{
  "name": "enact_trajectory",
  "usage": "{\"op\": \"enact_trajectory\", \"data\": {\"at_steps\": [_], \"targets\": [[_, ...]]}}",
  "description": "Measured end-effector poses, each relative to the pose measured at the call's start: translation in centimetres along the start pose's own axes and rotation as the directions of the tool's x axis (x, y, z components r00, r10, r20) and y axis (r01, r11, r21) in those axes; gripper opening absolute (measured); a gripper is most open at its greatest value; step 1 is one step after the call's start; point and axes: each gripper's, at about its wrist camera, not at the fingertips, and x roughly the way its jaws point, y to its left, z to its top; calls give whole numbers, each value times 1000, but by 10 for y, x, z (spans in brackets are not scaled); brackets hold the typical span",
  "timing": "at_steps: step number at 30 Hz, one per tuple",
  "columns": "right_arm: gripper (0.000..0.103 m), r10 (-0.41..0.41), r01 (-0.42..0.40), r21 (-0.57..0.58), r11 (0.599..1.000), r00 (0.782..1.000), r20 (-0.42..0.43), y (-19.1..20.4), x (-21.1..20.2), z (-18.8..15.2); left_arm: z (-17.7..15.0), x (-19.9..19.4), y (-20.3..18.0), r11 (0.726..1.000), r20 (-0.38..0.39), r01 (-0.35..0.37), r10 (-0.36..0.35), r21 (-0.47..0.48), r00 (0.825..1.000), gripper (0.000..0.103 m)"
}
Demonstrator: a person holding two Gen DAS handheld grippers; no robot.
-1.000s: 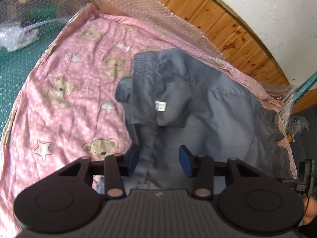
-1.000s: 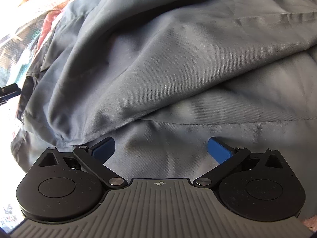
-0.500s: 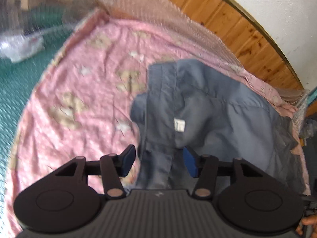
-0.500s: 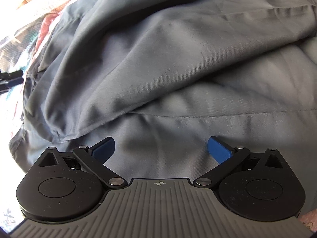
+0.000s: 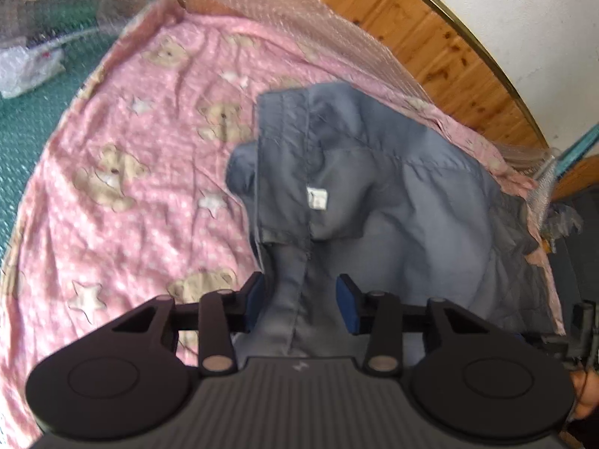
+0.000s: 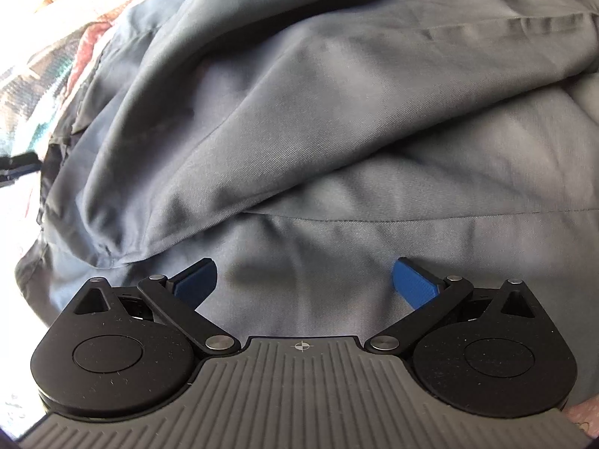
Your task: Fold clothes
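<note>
**Soft grey garment lies rumpled on the pink sheet, both tools open over it**

The grey garment [image 5: 419, 202] lies spread and bunched across the centre and right of the left wrist view, and it fills nearly the whole right wrist view [image 6: 337, 119]. It is not yet a neat fold: one flap is turned over itself near the middle of the frame, showing a seam and a small white label [image 5: 317, 198], and broad loose ridges run across the cloth. A darker quilted-looking lining [image 5: 524, 262] shows at the right edge.

I judge it thin woven cloth with some padding: light, limp, a little slick, not fragile. It will sag and slide unless held by a doubled part. The stitched hem or seam band running down toward the lower centre of the left view is the firmest place to pinch; a single smooth layer would likely slip.

The left tool [image 5: 301, 305] stands part open, its blue pads either side of that seam strip, gripping nothing that I can see. The right tool [image 6: 303, 280] is spread wide, close over flat cloth at the lower centre of its frame, holding nothing.

Under the garment lies a pink sheet [image 5: 142, 194] printed with bears and stars. Bubble wrap [image 5: 299, 37] runs along its upper edge, against a wooden panel [image 5: 449, 48].
</note>
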Motion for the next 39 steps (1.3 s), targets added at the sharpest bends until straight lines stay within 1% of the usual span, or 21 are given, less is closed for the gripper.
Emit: {"op": "enact_trajectory", "data": {"at_steps": [5,9,10,11,14,15,16,18,19,20,23,25,26,27,28,29,31,33,35,37,39], "targets": [[102,-43,43,-36,998,999,-4,10,5,3,3,14,-1,1000,-6,0,0,2,1000,41],[102,-55,55,-54,997,998,-10,14,7,5,19,37,-2,1000,-18,-22,22,5,1000,40],[102,-52,52,-53,997,999,-11,14,7,5,22,42,-4,1000,-23,-24,24,13,999,33],[102,-47,46,-49,998,999,-11,13,7,6,24,45,-8,999,-29,-22,22,28,999,14],[102,-8,7,-7,1000,1000,-7,5,4,7,16,9,-15,997,67,69,-71,34,995,2],[102,11,-11,12,1000,1000,-1,0,2,6,13,-5,-17,994,105,104,-107,36,989,0],[102,29,-30,29,999,1000,8,-7,0,5,5,-31,-16,986,175,164,-166,23,971,0],[101,66,-67,56,996,997,30,-19,-4,2,-28,-94,-1,957,331,291,-275,1,903,0],[102,83,-86,62,994,995,46,-23,-5,-1,-51,-118,9,945,372,326,-297,-16,879,0],[102,96,-101,67,993,993,63,-26,-6,-4,-72,-130,21,945,374,324,-282,-53,884,1],[102,98,-103,57,993,991,97,-25,-6,-9,-132,-126,56,940,300,262,-191,-218,935,1],[102,77,-80,31,996,993,91,-21,-6,-9,-157,-109,69,928,251,221,-147,-300,957,1],[101,62,-62,7,998,996,66,-20,-8,-7,-160,-105,71,925,249,204,-126,-321,960,0],[101,46,-45,-18,999,998,41,-19,-9,-4,-161,-102,72,919,258,203,-118,-337,959,1],[101,33,-32,-27,999,999,30,-19,-12,-2,-162,-99,73,913,266,202,-109,-353,958,7],[101,22,-21,-23,1000,999,30,-21,-17,0,-161,-98,73,908,281,209,-107,-364,954,18],[101,0,1,-14,1000,1000,31,-25,-27,5,-154,-101,71,900,315,232,-114,-369,942,31],[101,12,-13,38,999,999,52,-37,-41,6,-151,-106,66,894,329,241,-115,-377,937,39],[101,31,-39,101,994,996,80,-51,-55,6,-149,-109,61,887,340,249,-113,-389,934,52],[101,50,-68,178,982,993,106,-91,-75,10,-147,-113,57,879,351,256,-111,-401,930,52],[101,64,-103,284,953,988,144,-93,-76,13,-145,-115,50,874,357,260,-108,-410,928,53]]}}
